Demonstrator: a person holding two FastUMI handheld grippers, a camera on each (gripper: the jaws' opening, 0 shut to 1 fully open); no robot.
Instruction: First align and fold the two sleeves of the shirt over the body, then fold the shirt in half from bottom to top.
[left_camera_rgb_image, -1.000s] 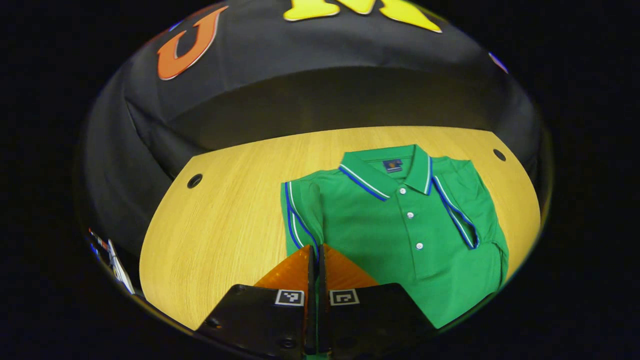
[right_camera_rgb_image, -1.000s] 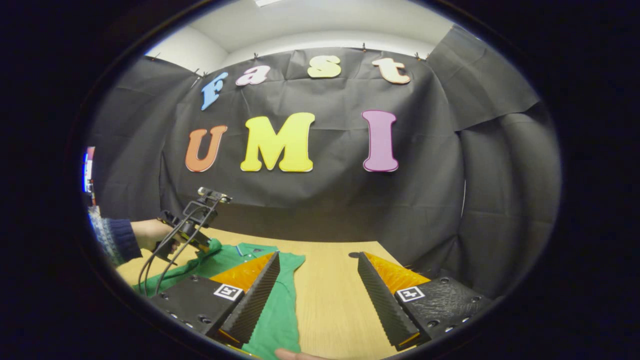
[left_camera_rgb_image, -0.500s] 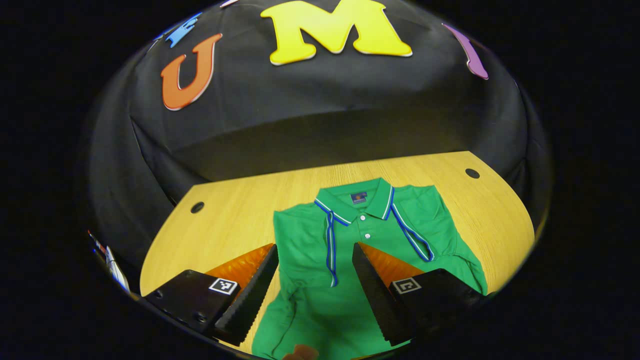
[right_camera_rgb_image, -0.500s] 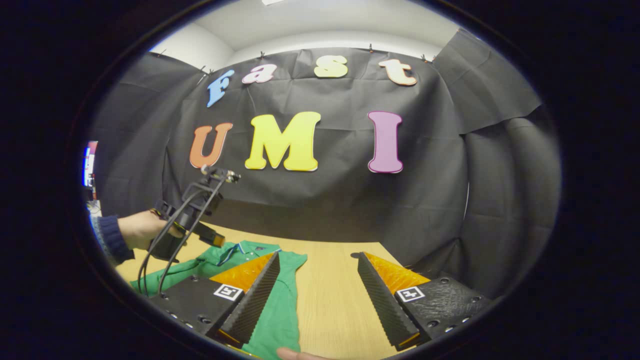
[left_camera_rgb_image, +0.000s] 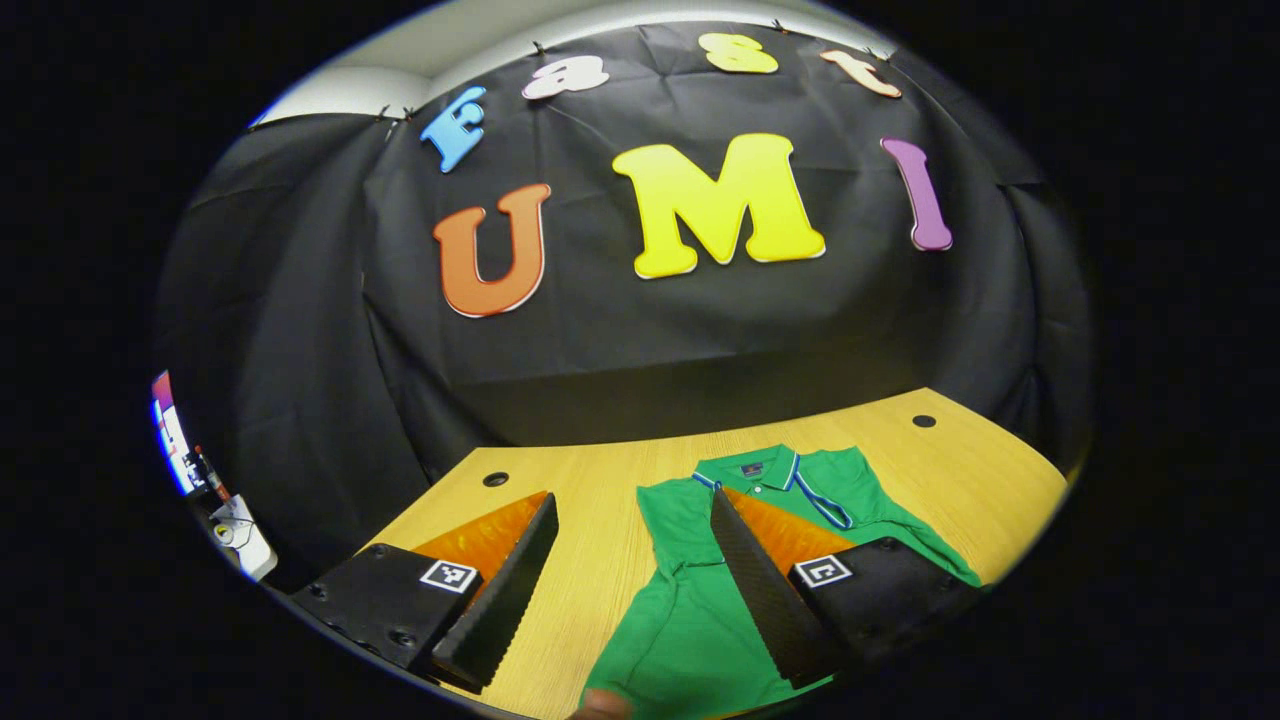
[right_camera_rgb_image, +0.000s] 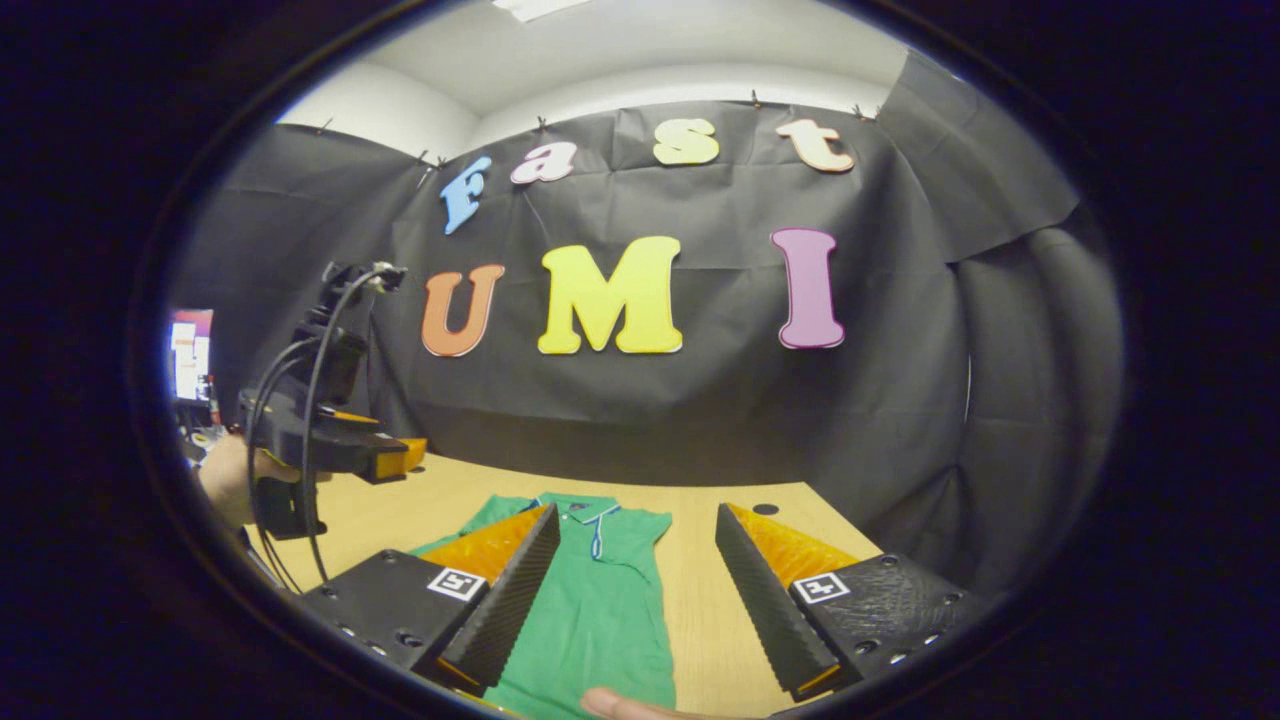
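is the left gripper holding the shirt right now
No, the left gripper is open above the table, its fingers spread apart and clear of the green shirt.

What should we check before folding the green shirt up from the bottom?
1. Both sleeves folded over the body: ok, the shirt lies as a narrow strip.
2. Shirt flat on the table: ok.
3. Left gripper open and empty: ok.
4. Right gripper open and empty: ok.
5. Bottom hem within sight for grabbing: cannot tell, it runs off the lower edge of both views.
6. Collar at the far end: ok.
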